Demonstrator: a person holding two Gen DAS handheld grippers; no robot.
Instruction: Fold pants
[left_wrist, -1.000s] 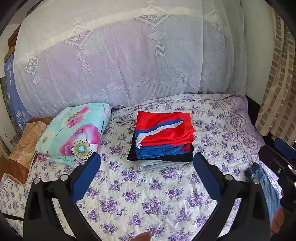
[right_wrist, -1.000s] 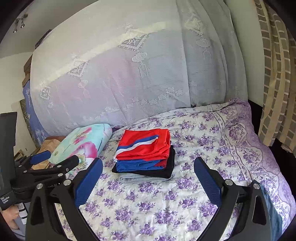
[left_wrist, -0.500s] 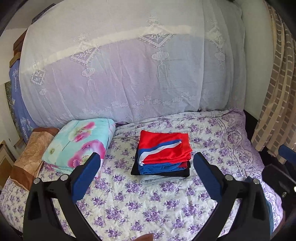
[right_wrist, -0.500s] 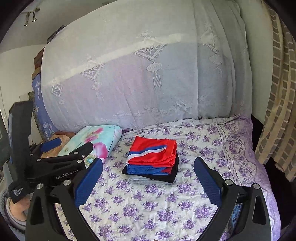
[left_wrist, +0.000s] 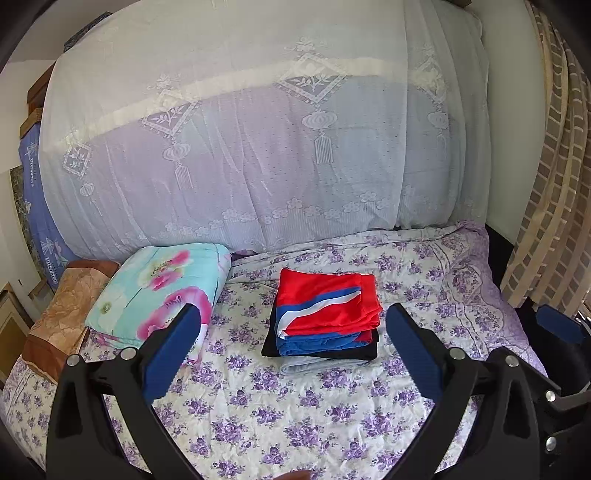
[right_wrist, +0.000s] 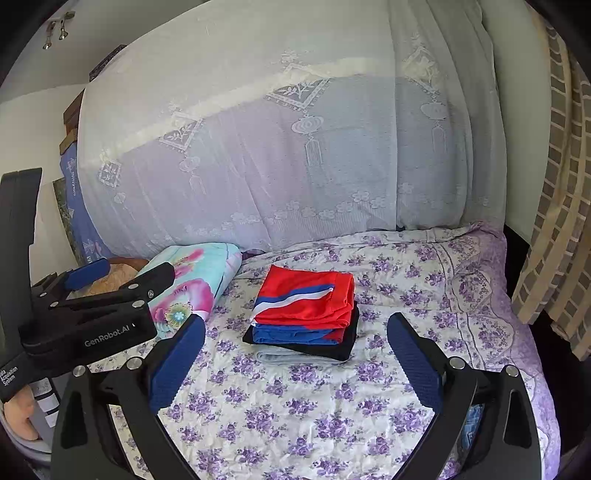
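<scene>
A stack of folded clothes (left_wrist: 325, 317) lies on the floral bed sheet (left_wrist: 295, 413): red, white and blue shorts on top, then a black garment, then a pale grey one. It also shows in the right wrist view (right_wrist: 306, 314). My left gripper (left_wrist: 293, 350) is open and empty, held above the bed short of the stack. My right gripper (right_wrist: 295, 354) is open and empty too. The left gripper's body (right_wrist: 85, 317) shows at the left of the right wrist view. A bit of blue denim (right_wrist: 471, 424) shows behind my right gripper's right finger.
A folded turquoise floral quilt (left_wrist: 159, 295) lies left of the stack, with a brown pillow (left_wrist: 62, 314) beside it. A big mound under white lace cloth (left_wrist: 258, 147) fills the back. A checked curtain (left_wrist: 554, 184) hangs at the right.
Both grippers have drawn back and risen, so the stack looks smaller and farther. The denim at the bed's right edge has dropped out of the left wrist view. Both stay open.
</scene>
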